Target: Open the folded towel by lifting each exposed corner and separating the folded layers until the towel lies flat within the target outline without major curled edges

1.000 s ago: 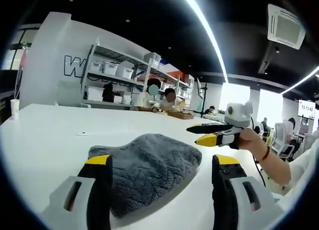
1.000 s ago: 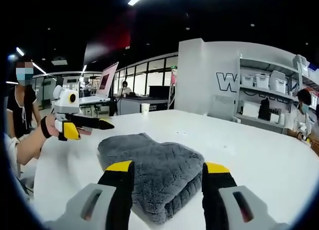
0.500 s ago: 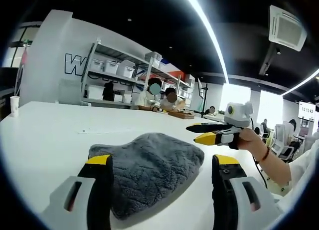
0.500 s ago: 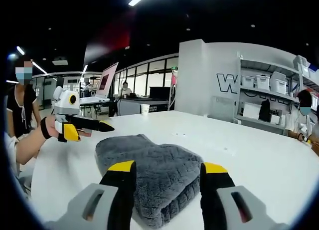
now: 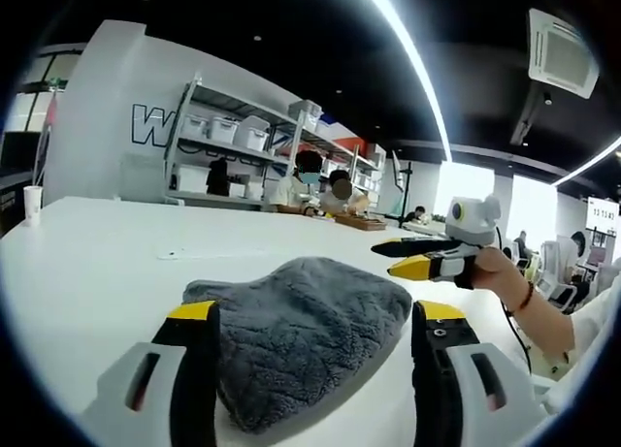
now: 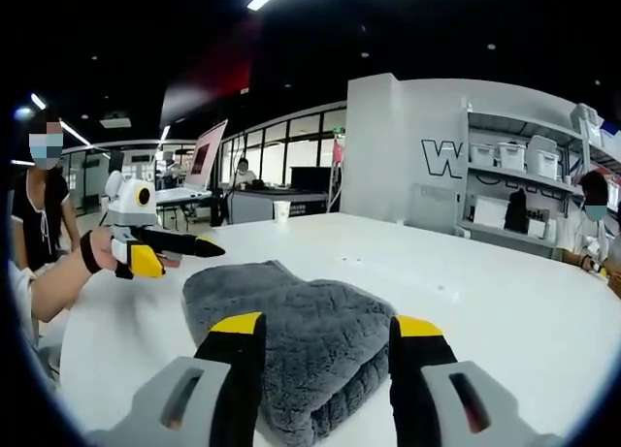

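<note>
So the grey towel [image 5: 296,335] is seen lying folded on the white table [image 5: 87,263], plush and thick, with the stacked layers showing along its near edge in the right gripper view [image 6: 291,340]. Just one towel is counted, and no target outline can be made out on the tabletop.

In the left gripper view, the left gripper [image 5: 318,316] is held low over the table with its two yellow-tipped jaws spread wide apart, the towel sitting between and just beyond them. Nothing is gripped; whether the tips touch the fabric can't really be told. Same story in the right gripper view: the right gripper [image 6: 318,323] is held with its jaws wide apart, framing the towel's folded edge, nothing clamped.

Each gripper is also caught by the other's camera. The right gripper is seen in the left gripper view, held up above the table past the towel's far side by a hand [image 5: 495,277] with a bracelet on the wrist, jaws pointed roughly sideways and parted a bit. The left gripper is seen in the right gripper view off beside the towel, held by a hand [image 6: 97,258] with a dark wristband.

Further out, a paper cup [image 5: 31,203] is seen on the table's far edge, shelving with white bins [image 5: 223,132] behind it, and a few people in the background.
</note>
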